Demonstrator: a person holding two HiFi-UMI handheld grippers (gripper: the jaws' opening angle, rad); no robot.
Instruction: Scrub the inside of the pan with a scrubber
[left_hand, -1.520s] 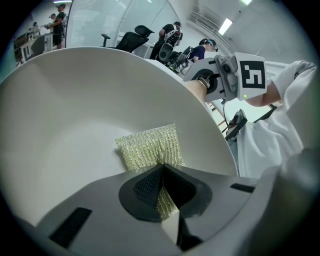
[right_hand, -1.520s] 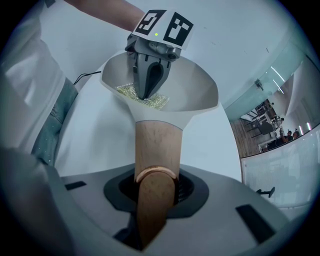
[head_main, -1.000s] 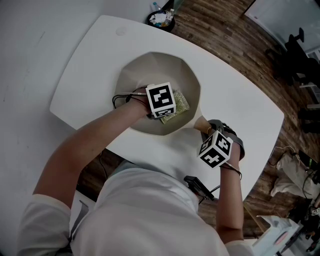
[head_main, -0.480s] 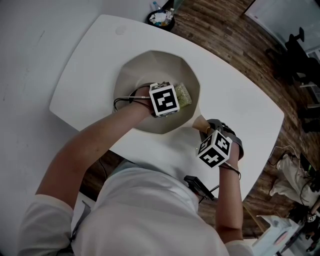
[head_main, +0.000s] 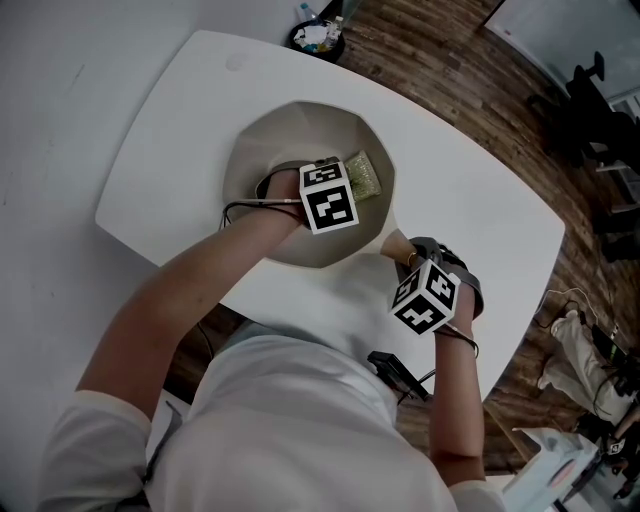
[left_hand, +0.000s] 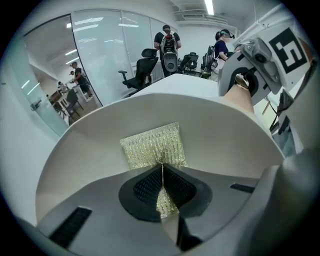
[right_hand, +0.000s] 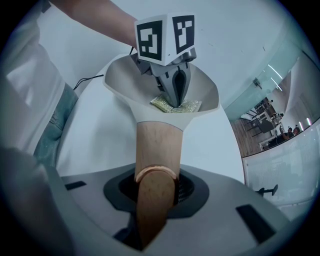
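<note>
Golden mesh scrubber (left_hand: 152, 145) pinched in left gripper (left_hand: 161, 171), flat against cream pan (left_hand: 225, 125) wall just ahead.
Wooden pan handle (right_hand: 156, 145) clamped firmly in right gripper (right_hand: 155, 189).

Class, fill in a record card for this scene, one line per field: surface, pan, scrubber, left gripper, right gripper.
surface: white table
pan: pale pan with angular sides, resting on the table; its wooden handle points toward the person
scrubber: yellow-green mesh scrubber, lying against the pan's inside surface
left gripper: left gripper is inside the pan, jaws closed on the near edge of the scrubber
right gripper: right gripper is outside the pan, jaws clamped on the handle
</note>
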